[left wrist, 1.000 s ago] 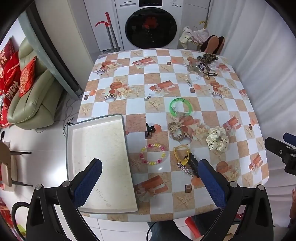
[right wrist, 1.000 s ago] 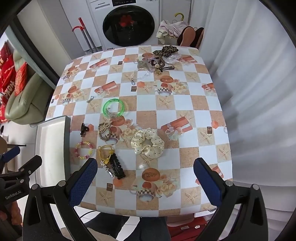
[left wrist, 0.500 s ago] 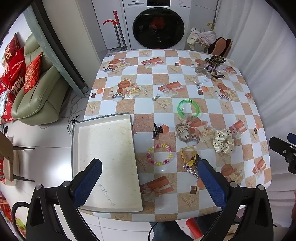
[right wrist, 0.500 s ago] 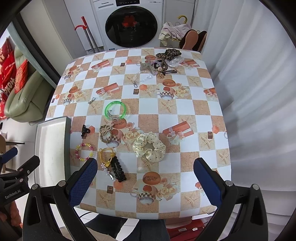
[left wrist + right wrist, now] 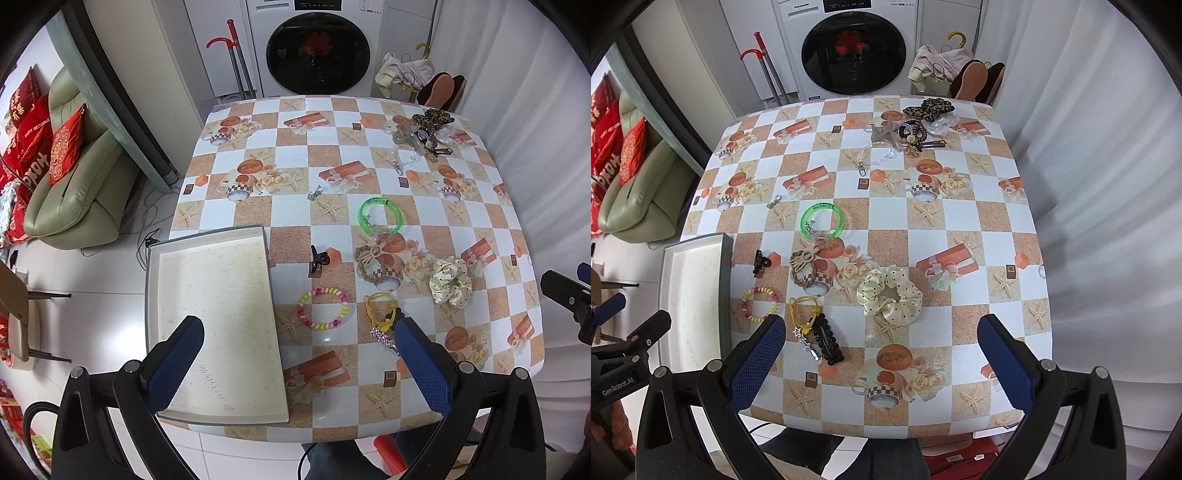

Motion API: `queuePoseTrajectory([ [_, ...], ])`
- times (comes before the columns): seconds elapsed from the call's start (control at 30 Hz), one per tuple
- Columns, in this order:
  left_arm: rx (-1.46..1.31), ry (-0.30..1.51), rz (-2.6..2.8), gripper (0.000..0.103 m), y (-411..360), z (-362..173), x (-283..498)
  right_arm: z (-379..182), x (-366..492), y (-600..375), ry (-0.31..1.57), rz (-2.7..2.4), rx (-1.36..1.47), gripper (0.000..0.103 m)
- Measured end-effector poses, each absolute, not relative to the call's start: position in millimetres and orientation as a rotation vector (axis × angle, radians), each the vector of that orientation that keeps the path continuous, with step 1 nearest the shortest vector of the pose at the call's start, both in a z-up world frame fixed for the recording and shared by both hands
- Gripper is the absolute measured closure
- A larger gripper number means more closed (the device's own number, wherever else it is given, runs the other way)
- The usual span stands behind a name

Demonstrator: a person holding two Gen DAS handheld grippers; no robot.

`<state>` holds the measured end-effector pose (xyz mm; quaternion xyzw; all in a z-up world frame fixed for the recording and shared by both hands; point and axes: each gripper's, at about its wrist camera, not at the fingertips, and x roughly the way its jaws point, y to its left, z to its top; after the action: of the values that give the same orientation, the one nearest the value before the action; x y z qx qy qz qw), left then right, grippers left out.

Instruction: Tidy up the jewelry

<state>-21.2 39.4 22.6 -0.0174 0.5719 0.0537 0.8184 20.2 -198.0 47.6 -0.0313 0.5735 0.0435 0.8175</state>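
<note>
An empty white tray (image 5: 216,317) lies at the table's front left; it also shows in the right wrist view (image 5: 690,295). Jewelry lies scattered to its right: a green bangle (image 5: 379,215), a beaded bracelet (image 5: 323,308), a black claw clip (image 5: 318,258), a cream dotted scrunchie (image 5: 450,282), yellow hair ties (image 5: 380,304) and a black hair clip (image 5: 827,341). More pieces are piled at the far right corner (image 5: 424,133). My left gripper (image 5: 295,362) is open and empty, high above the front edge. My right gripper (image 5: 882,354) is open and empty, also held high.
The table (image 5: 332,166) has a checkered orange and white cloth. A washing machine (image 5: 317,48) stands behind it, a green sofa (image 5: 77,192) to the left, a white curtain (image 5: 1108,184) to the right. The right gripper's body shows at the left wrist view's right edge (image 5: 569,295).
Both grippers have risen and pulled back, so the table looks smaller and farther in both views. Nothing on the table has moved. Both stay open.
</note>
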Motion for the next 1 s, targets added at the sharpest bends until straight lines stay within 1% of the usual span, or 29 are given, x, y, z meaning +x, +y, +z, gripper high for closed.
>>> queuePoseTrajectory([
  [1.0,-0.038,1.223,0.114,0.000,41.5,21.9,-20.2,45.3,21.1,-197.3,1.221,0.090,-0.072,0.000],
])
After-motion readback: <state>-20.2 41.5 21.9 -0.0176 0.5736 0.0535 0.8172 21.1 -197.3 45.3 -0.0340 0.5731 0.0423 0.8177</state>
